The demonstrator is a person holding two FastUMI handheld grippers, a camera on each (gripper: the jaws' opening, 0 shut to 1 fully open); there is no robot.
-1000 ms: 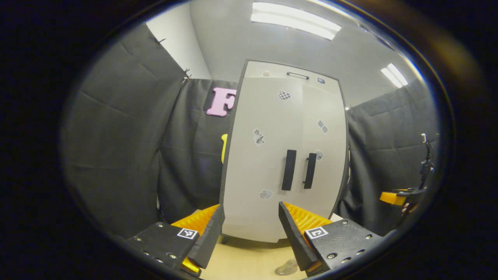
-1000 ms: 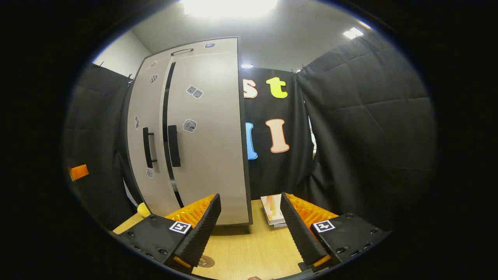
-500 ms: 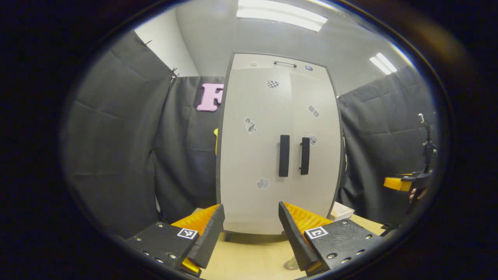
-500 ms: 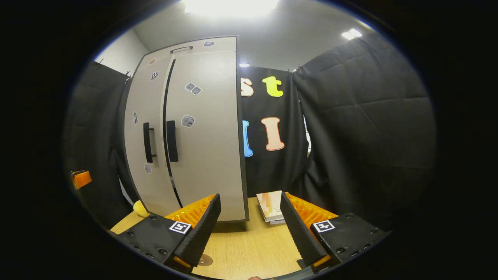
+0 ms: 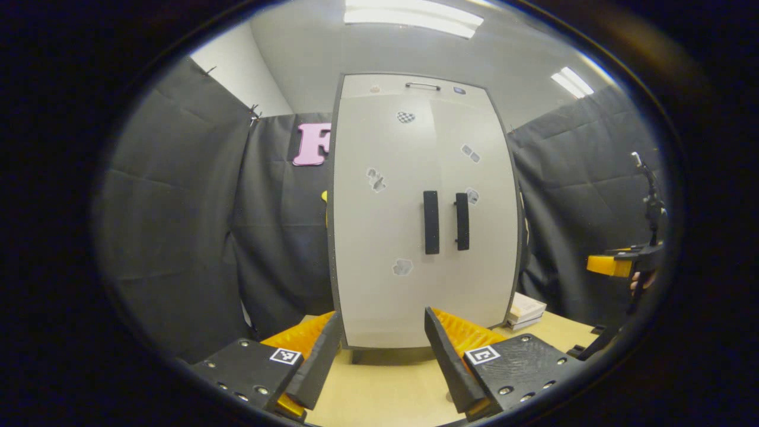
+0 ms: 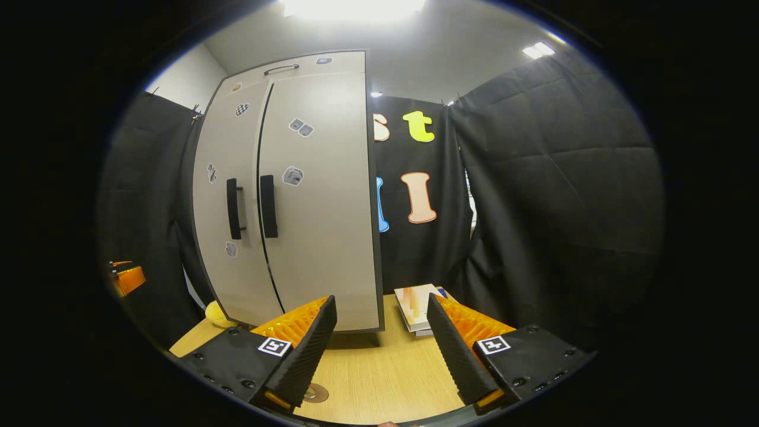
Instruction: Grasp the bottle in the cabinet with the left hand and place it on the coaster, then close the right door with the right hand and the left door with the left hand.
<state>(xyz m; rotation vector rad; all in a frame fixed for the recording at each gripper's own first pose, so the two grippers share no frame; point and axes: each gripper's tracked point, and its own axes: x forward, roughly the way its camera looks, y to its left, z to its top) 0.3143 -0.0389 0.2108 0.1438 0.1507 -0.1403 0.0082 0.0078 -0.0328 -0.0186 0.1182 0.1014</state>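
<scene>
The pale grey cabinet (image 5: 415,237) stands on the wooden table with both doors shut, its two dark handles (image 5: 431,222) side by side at the seam. My left gripper (image 5: 382,362) hangs open in front of its base, apart from it, with nothing between the fingers. The right gripper view has the cabinet (image 6: 296,207) to the left, and my right gripper (image 6: 382,362) is open and empty above the table. A round brown coaster (image 6: 317,392) peeks out beside its left finger (image 6: 302,356). My right gripper (image 5: 616,265) also shows far right in the left gripper view.
A stack of books (image 6: 418,299) lies on the table (image 6: 379,379) right of the cabinet, also in the left gripper view as books (image 5: 525,309). A yellow object (image 6: 216,314) sits by the cabinet's left corner. Black cloth walls close in all round.
The left gripper has drawn back from the cabinet, which now looks smaller with more table in front. The right gripper view has shifted only slightly. Both grippers stay open.
</scene>
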